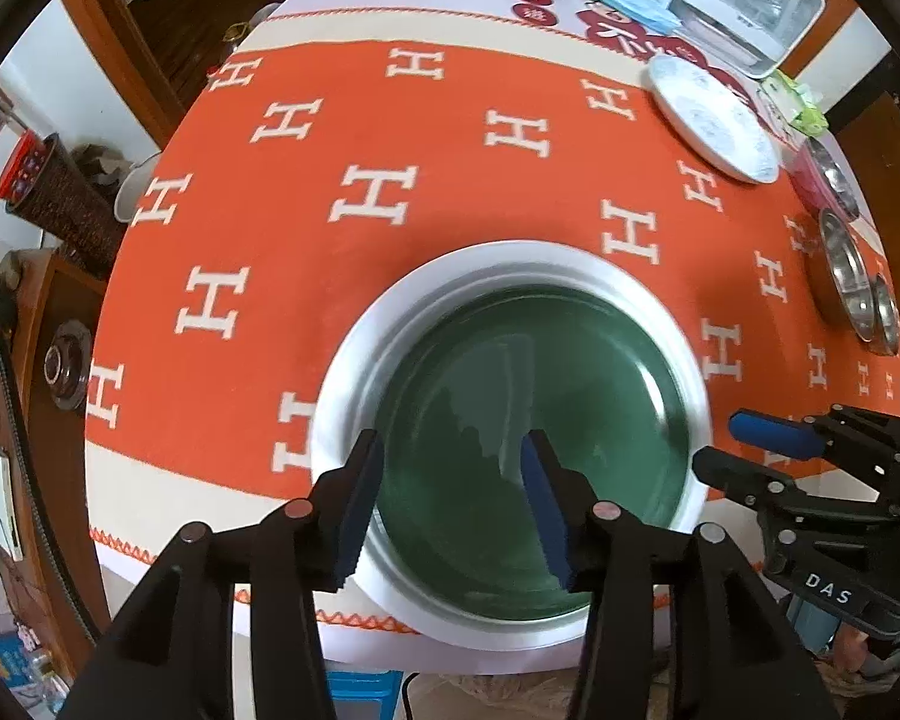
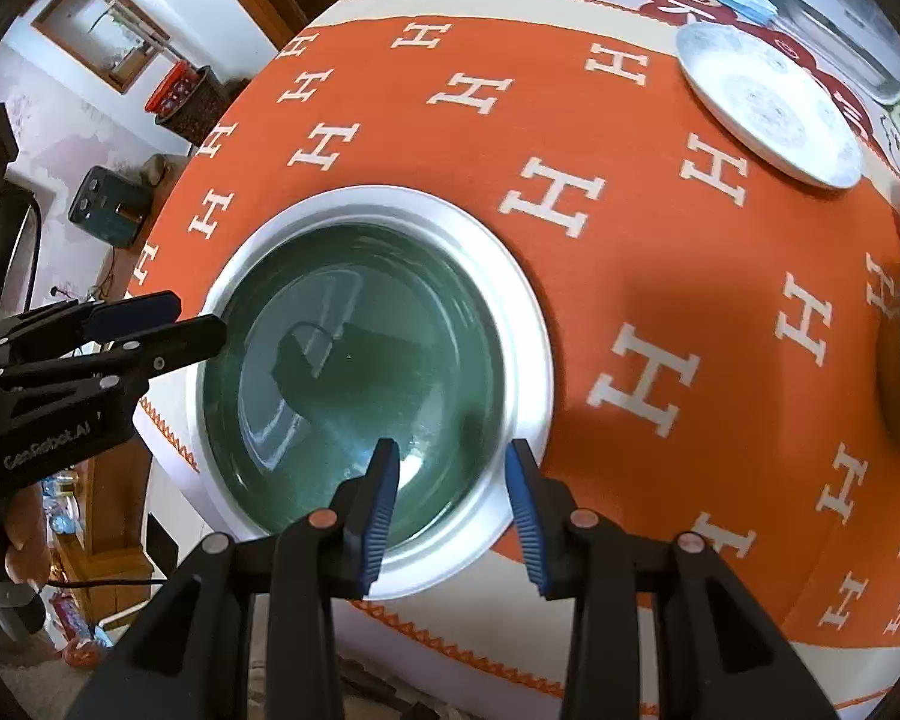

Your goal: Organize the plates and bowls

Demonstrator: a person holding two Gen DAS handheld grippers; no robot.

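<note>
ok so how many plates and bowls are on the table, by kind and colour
green plate: 1
plain white plate, under the green one: 1
patterned white plate: 1
plain metal bowls: 2
metal bowl with pink outside: 1, partly cut off at the edge of the view
total: 6
</note>
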